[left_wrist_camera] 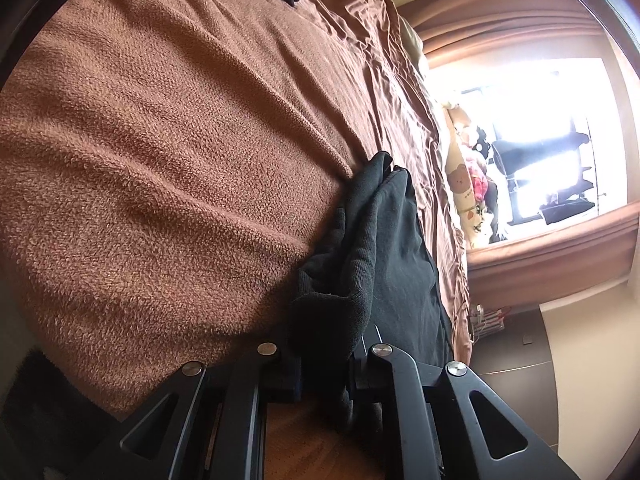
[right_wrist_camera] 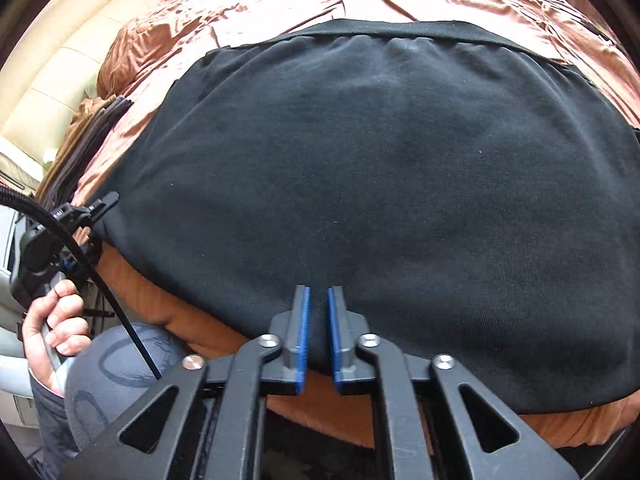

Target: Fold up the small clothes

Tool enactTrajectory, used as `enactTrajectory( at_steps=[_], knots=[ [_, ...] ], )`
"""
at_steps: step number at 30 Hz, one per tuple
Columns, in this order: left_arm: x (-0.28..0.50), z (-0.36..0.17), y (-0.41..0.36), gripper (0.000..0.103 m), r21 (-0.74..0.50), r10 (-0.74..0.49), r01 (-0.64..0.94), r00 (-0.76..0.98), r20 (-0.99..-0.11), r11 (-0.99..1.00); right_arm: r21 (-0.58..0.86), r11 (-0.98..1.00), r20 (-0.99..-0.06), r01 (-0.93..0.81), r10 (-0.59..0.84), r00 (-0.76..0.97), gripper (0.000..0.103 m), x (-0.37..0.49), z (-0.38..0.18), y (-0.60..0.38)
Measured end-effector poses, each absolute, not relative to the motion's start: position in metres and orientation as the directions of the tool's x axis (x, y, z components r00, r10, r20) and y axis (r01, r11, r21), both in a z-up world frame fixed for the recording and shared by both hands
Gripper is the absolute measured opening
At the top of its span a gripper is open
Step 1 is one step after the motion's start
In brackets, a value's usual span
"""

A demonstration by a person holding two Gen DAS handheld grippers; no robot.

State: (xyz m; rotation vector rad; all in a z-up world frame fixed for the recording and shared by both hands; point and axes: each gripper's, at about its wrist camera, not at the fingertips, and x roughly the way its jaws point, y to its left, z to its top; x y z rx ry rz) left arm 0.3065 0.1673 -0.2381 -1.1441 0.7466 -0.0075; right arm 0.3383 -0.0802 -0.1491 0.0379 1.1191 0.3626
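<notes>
One black garment (right_wrist_camera: 380, 168) on a brown bed (right_wrist_camera: 280, 12).
Left hand-held gripper (left_wrist_camera: 324, 344) grips its cuff; right hand-held gripper (right_wrist_camera: 319, 320) pinches its near hem.

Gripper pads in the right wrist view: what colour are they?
Blue, on the right hand-held gripper, whose pads show best in the right wrist view.

A home bedroom: rumpled brown bedding (left_wrist_camera: 180, 128), curtained window (left_wrist_camera: 532, 128), padded headboard (right_wrist_camera: 60, 80)
</notes>
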Motion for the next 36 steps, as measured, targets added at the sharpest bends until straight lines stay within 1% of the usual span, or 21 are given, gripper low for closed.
enactTrajectory(
  at_steps=[3,8,18,25,33,36],
  knots=[
    [0.305,-0.238,0.166,0.015,-0.823,-0.370,-0.360,0.763,-0.530,0.439,0.197,0.948,-0.871,-0.249,0.286,0.399,0.001,0.351,-0.149,-0.080],
    [0.304,-0.240,0.168,0.016,-0.825,-0.374,-0.363,0.760,-0.531,0.434,0.215,0.951,-0.878,-0.223,0.288,0.382,0.001,0.385,-0.157,-0.076],
    [0.311,-0.237,0.164,0.016,-0.807,-0.364,-0.384,0.746,-0.558,0.449,0.206,0.961,-0.871,-0.185,0.266,0.412,0.001,0.449,-0.160,-0.067],
    [0.316,-0.237,0.164,0.016,-0.798,-0.363,-0.390,0.738,-0.569,0.459,0.164,0.977,-0.870,-0.138,0.209,0.446,0.001,0.499,-0.165,-0.058],
    [0.321,-0.238,0.163,0.016,-0.788,-0.360,-0.395,0.729,-0.582,0.473,0.161,0.981,-0.867,-0.106,0.192,0.461,0.001,0.538,-0.170,-0.056],
    [0.323,-0.238,0.162,0.016,-0.787,-0.361,-0.397,0.728,-0.583,0.472,0.180,0.980,-0.866,-0.082,0.198,0.459,0.001,0.554,-0.172,-0.058]
  ],
)
